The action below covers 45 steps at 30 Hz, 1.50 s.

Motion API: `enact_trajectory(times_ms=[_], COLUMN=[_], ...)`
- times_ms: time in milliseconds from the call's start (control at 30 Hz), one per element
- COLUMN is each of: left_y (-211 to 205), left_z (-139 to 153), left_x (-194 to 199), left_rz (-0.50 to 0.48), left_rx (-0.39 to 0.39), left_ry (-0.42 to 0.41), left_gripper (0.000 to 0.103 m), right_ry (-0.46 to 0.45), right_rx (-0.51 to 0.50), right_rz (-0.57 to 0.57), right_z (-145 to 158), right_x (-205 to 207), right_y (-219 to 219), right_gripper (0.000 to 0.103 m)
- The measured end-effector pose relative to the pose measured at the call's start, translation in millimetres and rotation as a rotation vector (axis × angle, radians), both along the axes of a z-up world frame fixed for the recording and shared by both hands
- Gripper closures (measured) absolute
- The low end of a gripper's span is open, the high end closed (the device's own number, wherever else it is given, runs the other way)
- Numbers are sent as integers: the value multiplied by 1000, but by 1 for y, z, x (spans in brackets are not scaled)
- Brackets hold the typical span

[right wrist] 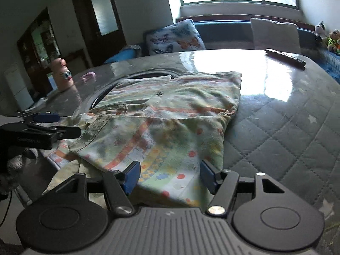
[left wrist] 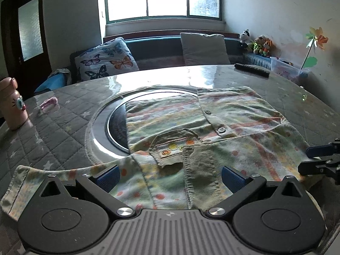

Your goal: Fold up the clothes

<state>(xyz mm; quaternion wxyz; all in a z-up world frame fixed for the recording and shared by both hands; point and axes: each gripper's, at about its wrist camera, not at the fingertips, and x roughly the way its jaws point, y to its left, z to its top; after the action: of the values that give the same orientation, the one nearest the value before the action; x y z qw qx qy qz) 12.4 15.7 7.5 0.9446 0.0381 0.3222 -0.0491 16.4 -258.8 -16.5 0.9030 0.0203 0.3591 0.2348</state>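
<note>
left wrist view: the left tongs [left wrist: 170, 177] stand spread above the small printed shirt [left wrist: 212, 127], pinching nothing; its corduroy collar [left wrist: 198, 170] and chest pocket [left wrist: 170, 148] lie just ahead between them, and its button placket runs away towards the window. the right tongs [left wrist: 314, 159] enter at the right edge.

right wrist view: the right tongs [right wrist: 170, 178] are spread with the shirt's [right wrist: 165, 127] folded edge between them, untouched by the pads. here the shirt's bunched right edge shows on the quilted surface [right wrist: 286, 127], and the left tongs [right wrist: 53, 125] enter from the left.
</note>
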Motion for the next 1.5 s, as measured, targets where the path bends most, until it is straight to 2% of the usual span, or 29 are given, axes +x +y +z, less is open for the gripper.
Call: enact_trajectory(times_ms=[167, 400, 667, 900, 1167, 1500], left_y=[-4, -4, -6, -10, -10, -7], left_z=[-2, -5, -15, -13, -16, -16], left_x=[6, 23, 42, 50, 56, 44], left_rz=[2, 30, 52, 58, 70, 83], left_rx=[14, 26, 71, 87, 109, 105], left_ry=[10, 27, 55, 45, 51, 55], left_gripper=[0, 0, 0, 0, 0, 0], right_ry=[-20, -78, -13, -55, -71, -93], right_rx=[-19, -11, -10, -54, -92, -137], right_rz=[9, 3, 19, 38, 35, 146], right_z=[10, 19, -3, 5, 1, -4], right_x=[4, 37, 61, 59, 68, 44], right_y=[-4, 3, 8, 15, 34, 63], right_gripper=[35, 34, 34, 28, 21, 16])
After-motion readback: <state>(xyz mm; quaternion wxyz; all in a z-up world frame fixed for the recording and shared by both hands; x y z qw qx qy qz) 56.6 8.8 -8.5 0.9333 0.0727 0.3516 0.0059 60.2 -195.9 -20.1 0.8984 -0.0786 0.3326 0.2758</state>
